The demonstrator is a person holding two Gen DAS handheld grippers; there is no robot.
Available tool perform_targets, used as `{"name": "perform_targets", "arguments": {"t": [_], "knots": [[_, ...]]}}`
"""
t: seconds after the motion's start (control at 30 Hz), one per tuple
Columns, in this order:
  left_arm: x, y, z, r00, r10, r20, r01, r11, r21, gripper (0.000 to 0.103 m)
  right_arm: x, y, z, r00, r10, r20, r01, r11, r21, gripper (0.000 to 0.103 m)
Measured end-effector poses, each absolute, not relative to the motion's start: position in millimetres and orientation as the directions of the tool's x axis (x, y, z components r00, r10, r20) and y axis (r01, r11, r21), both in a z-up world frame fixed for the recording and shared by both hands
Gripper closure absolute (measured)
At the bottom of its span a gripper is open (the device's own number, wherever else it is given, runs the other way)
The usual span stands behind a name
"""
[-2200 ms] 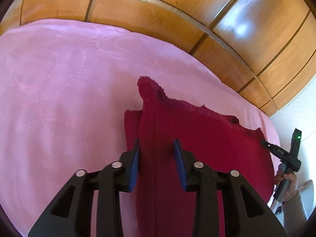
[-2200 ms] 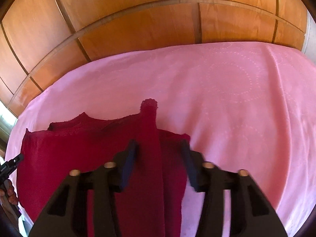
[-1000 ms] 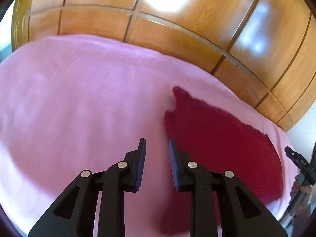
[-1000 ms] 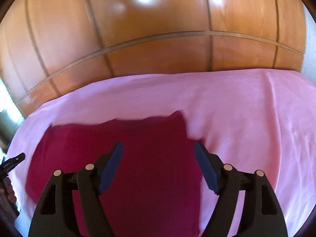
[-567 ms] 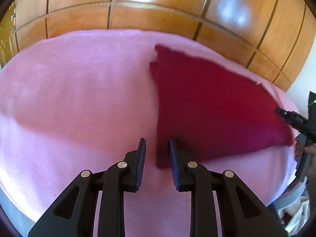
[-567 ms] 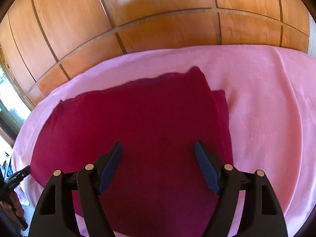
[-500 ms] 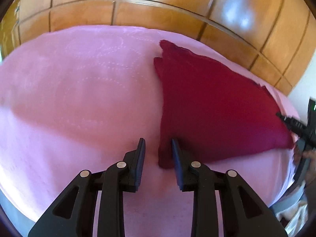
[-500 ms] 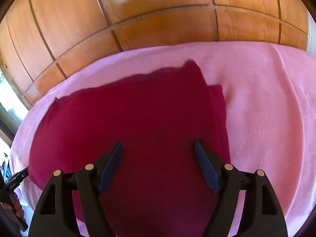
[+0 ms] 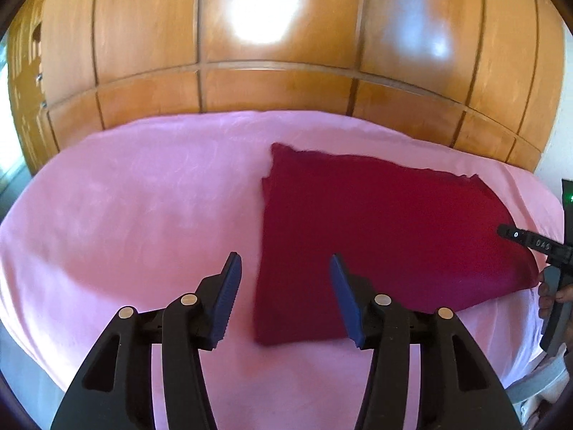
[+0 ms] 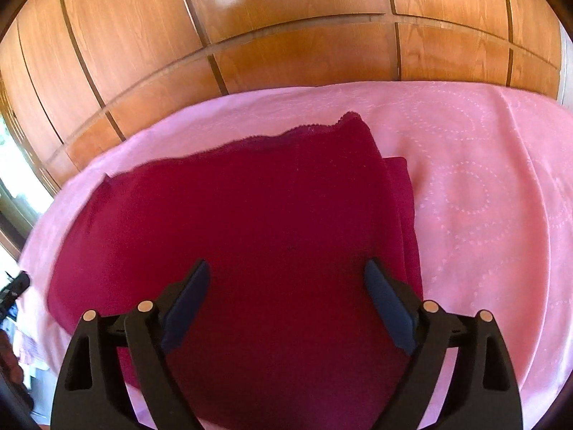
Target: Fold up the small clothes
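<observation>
A dark red garment [image 9: 376, 236] lies folded flat on the pink bedspread [image 9: 143, 208]. My left gripper [image 9: 284, 299] is open and empty, held above the garment's near left corner. The other gripper shows at the right edge of the left wrist view [image 9: 537, 247]. In the right wrist view the red garment [image 10: 250, 222] fills the middle, with a lower layer sticking out along its right edge. My right gripper [image 10: 286, 304] is open and empty above the garment's near part.
A wooden panelled wardrobe [image 9: 272, 53] stands right behind the bed. The pink bedspread [image 10: 483, 197] extends to the right of the garment. A window shows at the left edge of the right wrist view [image 10: 10, 186].
Both grippers let go of the garment's folded edge and pulled back and up. The garment now lies flat. My left gripper's jaws have opened wider in the last half second.
</observation>
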State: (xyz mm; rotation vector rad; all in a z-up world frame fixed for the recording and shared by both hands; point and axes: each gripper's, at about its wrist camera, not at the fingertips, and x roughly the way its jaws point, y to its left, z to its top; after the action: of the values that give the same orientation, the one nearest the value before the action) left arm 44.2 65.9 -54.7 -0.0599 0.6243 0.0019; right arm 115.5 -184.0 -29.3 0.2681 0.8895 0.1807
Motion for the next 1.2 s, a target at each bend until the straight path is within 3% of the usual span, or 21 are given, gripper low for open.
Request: {"name": "perform_targets", "arguments": {"t": [0.23,0.67,0.93,1.03,1.1,1.2], "knots": [[64.7,30.2,-49.6,0.808,-0.068,-0.586,0.062,0.998,-0.03,0.052,100.2,-228.1,-9.0,0.656,0.3,-0.692,0.038,0.903,0.428,0.013],[95.8,-17.7,-64.1,0.764,-0.132,-0.632,0.156,0.988,-0.018,0.052,103.1,-282.2,-52.6,0.624,0.395,-0.674,0.174,0.771,0.613,0.013],[114.6,-31.0,-80.8,0.723,-0.156,-0.673,0.185,0.982,-0.029,0.052,109.8,-268.9,-58.2,0.554,0.535,-0.638,0.101,0.717,0.689,0.037],[118.3,-33.1,-85.4,0.715,-0.157,-0.681,0.183,0.983,-0.034,0.052,110.6,-261.6,-58.7,0.533,0.527,-0.662,0.085,0.745,0.662,0.044],[121.2,-32.4,-88.0,0.708,-0.164,-0.687,0.181,0.982,-0.049,0.052,110.5,-262.6,-59.4,0.526,0.536,-0.661,0.089,0.738,0.669,0.058],[123.9,-29.6,-91.0,0.7,-0.181,-0.69,0.178,0.981,-0.077,0.052,109.9,-259.8,-56.4,0.51,0.546,-0.664,0.075,0.741,0.667,0.069]]}}
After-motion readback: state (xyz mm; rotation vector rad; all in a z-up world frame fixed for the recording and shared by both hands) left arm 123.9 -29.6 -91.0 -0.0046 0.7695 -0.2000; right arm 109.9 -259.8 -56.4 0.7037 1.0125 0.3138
